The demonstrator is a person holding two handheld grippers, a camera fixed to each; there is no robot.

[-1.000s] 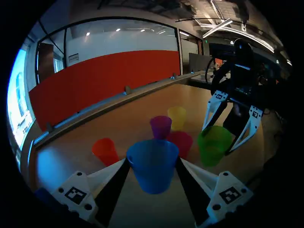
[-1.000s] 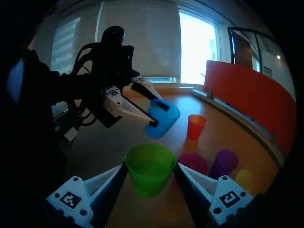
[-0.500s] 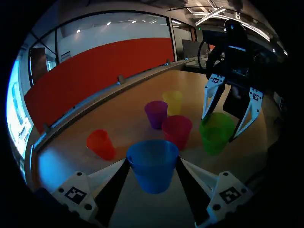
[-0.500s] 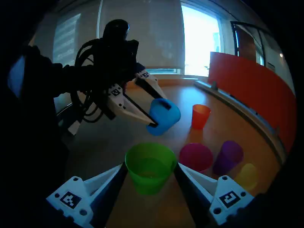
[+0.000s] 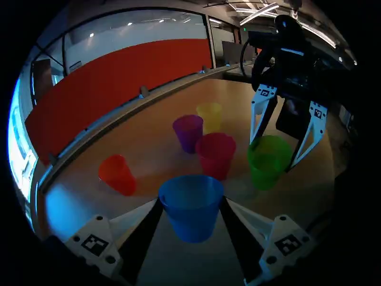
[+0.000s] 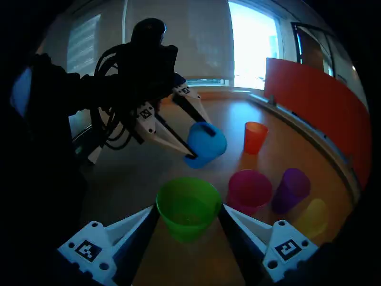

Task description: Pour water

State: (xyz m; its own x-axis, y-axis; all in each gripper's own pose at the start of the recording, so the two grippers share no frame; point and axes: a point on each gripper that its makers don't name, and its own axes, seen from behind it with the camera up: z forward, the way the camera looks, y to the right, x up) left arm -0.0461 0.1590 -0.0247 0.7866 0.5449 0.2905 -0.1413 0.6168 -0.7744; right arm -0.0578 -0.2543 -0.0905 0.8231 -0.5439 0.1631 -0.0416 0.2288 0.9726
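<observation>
Two cups are gripped: jaws of the left gripper [image 5: 191, 202] clamp the blue cup [image 5: 191, 220], tilted, near the right gripper [image 6: 188, 208], whose jaws clamp the green cup [image 6: 186, 223] upright, just beside the pink cup [image 6: 248, 188]

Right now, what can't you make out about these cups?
Blue cup: whether it holds water; its inside is too dark in the left gripper view.
Green cup: water level; its inside is too dim in the right gripper view.
Yellow cup: dim and blurred near the right gripper view's edge.
</observation>
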